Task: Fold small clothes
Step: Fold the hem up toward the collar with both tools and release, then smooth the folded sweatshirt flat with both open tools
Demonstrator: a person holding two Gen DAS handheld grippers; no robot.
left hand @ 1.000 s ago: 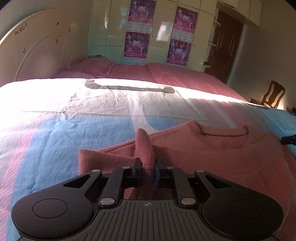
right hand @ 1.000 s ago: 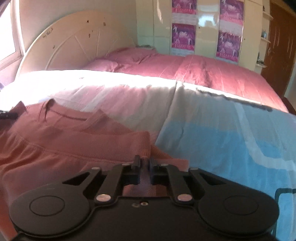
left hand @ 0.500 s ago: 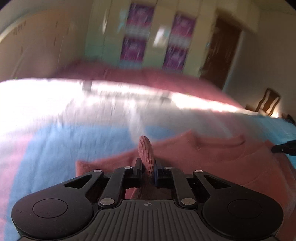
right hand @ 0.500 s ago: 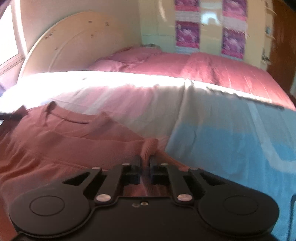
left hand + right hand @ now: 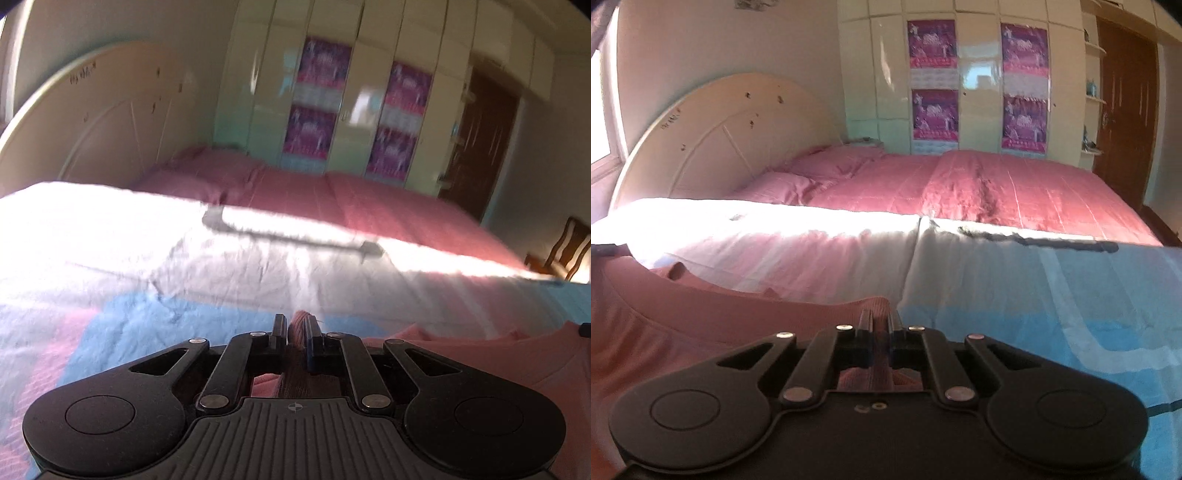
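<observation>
In the left wrist view, the left gripper (image 5: 295,332) had its fingers clenched on a bunched ribbed edge of the pink sweater (image 5: 517,365), which lay on the bed's patterned sheet (image 5: 147,314), spreading to the right. The step looked like carrying a held edge over for a fold.

In the right wrist view, the right gripper (image 5: 881,325) pinched another ribbed edge of the soft knit, the body sagging to the left over the crumpled, sunlit sheet. Next, both grippers would likely need to move together, keeping the edge taut, then lay it flat.
</observation>
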